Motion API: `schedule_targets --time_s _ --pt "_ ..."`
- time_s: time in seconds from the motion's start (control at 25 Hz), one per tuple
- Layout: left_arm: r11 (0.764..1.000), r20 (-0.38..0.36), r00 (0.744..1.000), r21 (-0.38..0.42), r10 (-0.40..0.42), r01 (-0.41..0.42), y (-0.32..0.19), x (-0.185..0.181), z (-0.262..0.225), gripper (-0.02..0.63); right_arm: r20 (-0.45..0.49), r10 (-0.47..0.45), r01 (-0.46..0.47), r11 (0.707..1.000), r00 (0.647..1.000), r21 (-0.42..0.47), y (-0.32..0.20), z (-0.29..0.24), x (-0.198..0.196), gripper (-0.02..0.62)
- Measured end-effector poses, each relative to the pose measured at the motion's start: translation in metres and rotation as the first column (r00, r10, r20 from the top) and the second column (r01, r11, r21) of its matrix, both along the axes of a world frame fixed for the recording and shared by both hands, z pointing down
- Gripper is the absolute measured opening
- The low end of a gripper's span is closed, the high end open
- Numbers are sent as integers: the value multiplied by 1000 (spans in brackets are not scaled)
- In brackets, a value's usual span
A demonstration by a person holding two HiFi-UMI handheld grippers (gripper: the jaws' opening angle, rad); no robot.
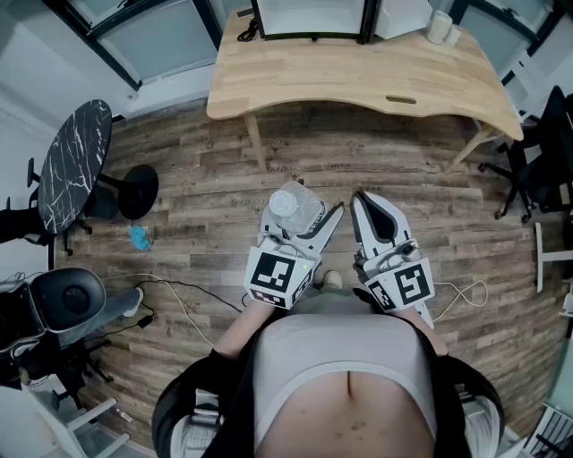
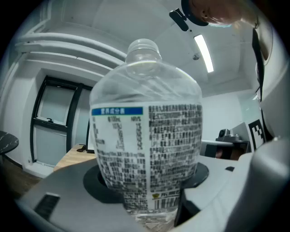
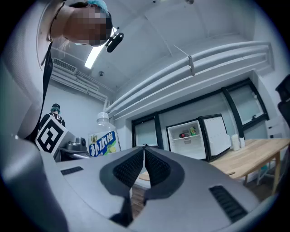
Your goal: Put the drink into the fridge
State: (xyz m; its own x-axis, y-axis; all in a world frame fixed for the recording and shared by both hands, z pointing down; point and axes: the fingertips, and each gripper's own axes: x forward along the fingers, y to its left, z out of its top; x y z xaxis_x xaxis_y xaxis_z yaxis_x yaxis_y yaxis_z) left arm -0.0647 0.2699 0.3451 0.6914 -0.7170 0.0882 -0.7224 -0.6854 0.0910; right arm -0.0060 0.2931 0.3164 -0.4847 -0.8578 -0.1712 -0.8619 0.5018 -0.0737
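The drink is a clear plastic bottle (image 1: pixel 294 207) with a white cap and a printed label, held upright. My left gripper (image 1: pixel 304 216) is shut on it, jaws wide around its body. The left gripper view is filled by the bottle (image 2: pixel 147 136), with a grey jaw pressing on each side of it. My right gripper (image 1: pixel 364 201) is level with the left one and close to its right, shut and holding nothing. In the right gripper view the closed pads (image 3: pixel 136 167) meet in the middle. Far behind them a small fridge (image 3: pixel 195 140) stands on the desk with its door open. The bottle (image 3: pixel 103 140) shows at the left.
A light wooden desk (image 1: pixel 358 80) stands ahead across the plank floor, with white cups (image 1: pixel 439 25) at its right end. A round black marble table (image 1: pixel 76 161) is at the left and black office chairs (image 1: pixel 546 152) at the right. Cables (image 1: pixel 179 300) lie on the floor.
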Motion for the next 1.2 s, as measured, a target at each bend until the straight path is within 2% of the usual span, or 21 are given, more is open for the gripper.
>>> schedule_targets --time_s 0.48,0.72,1.2 --pt "1000 -2 1000 4 4 -4 -2 -2 -2 324 -1 2 -2 1000 1000 4 0 -2 -4 35" --pt "1000 3 1000 12 4 -4 0 1 -4 324 46 17 -17 1000 999 5 1 -4 5 35" --pt "1000 2 1000 12 -10 10 4 8 -6 324 76 16 -16 1000 997 2 2 -6 14 35"
